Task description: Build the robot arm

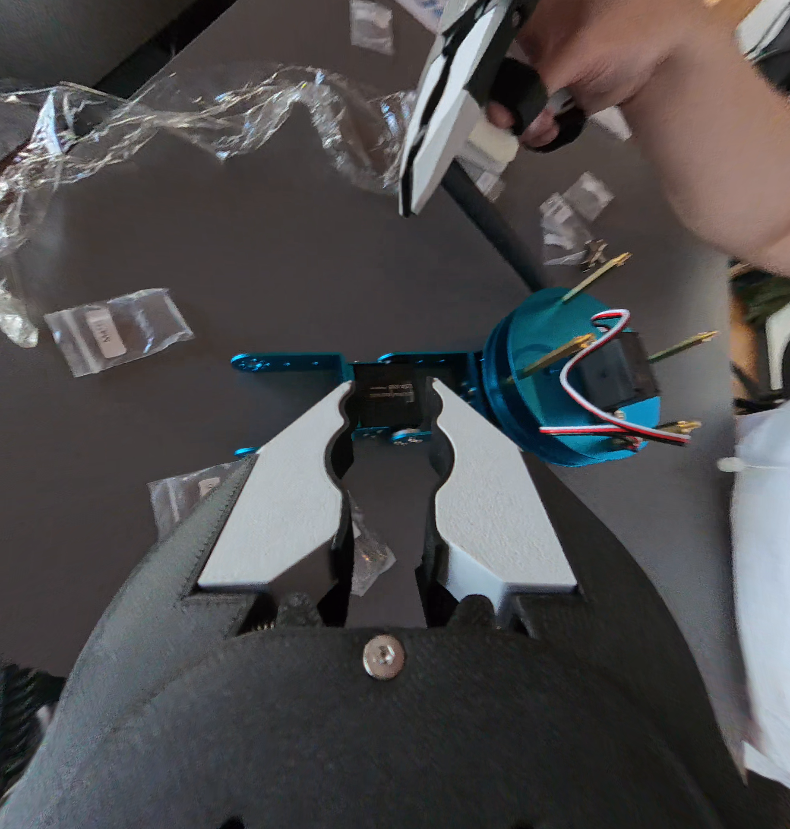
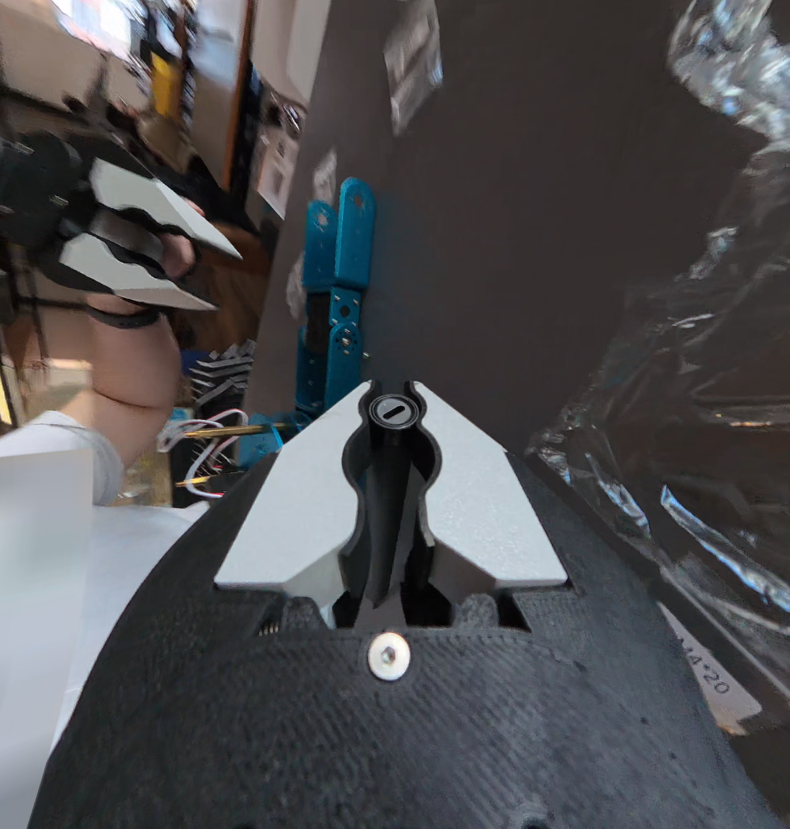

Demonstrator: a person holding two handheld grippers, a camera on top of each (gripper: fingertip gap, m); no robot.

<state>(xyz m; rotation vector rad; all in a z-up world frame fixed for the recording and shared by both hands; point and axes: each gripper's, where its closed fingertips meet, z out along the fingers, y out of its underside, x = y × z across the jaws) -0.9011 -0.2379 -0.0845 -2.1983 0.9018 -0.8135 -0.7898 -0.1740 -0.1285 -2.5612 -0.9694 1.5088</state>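
White fingers of the left gripper are spread around a black servo in blue anodized brackets; the right gripper is clamped on a slim black screwdriver.

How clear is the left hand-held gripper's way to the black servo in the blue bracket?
Likely yes. The left hand-held gripper is open and lined up on the black servo, nothing lying between. The right hand-held gripper, shut on a black tool, sits off toward the blue disc.
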